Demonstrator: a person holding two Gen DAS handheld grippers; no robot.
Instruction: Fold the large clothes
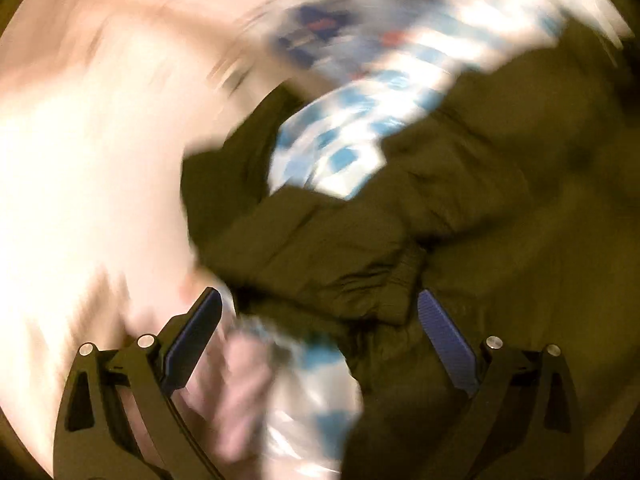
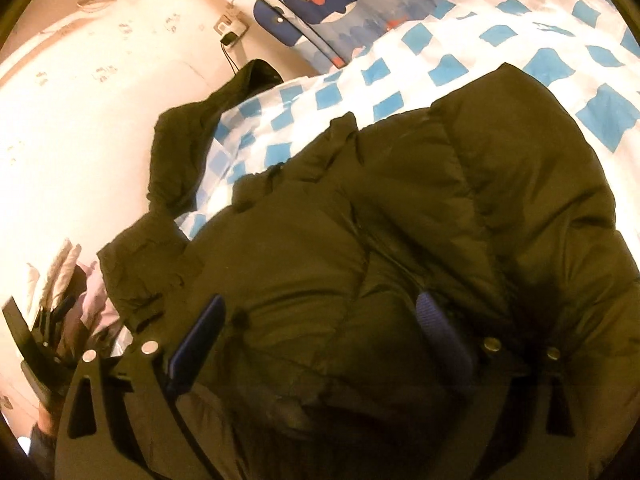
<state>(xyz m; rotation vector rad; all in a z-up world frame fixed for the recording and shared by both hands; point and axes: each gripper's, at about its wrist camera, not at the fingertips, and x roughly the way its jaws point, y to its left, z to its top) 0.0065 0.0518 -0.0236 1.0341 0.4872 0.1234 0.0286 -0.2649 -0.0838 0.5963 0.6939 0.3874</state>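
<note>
The left hand-held gripper [image 1: 320, 336] is spread wide with nothing between its blue pads; a ribbed cuff of the dark olive puffer jacket [image 1: 460, 208] lies just ahead of the gap, and I cannot tell whether it touches either pad, because the view is badly smeared. The right hand-held gripper [image 2: 320, 332] is also spread open, its fingers pressed down against or just above the jacket's [image 2: 400, 220] quilted body, clamping nothing that I can see.

The jacket lies on a bed covered by a blue-and-white checked quilt [image 2: 440, 64]. One sleeve [image 2: 180, 148] trails off the jacket's far-left side toward the pale wall [image 2: 100, 120]. Beyond the jacket, past the quilt, hangs a whale-print fabric [image 2: 320, 0].

By my reading, the fold is early: the jacket looks bunched and rumpled, the sleeve is not tucked in, and no neat edges show. Flattening, bringing in the sleeves and doubling the body all appear to remain.
</note>
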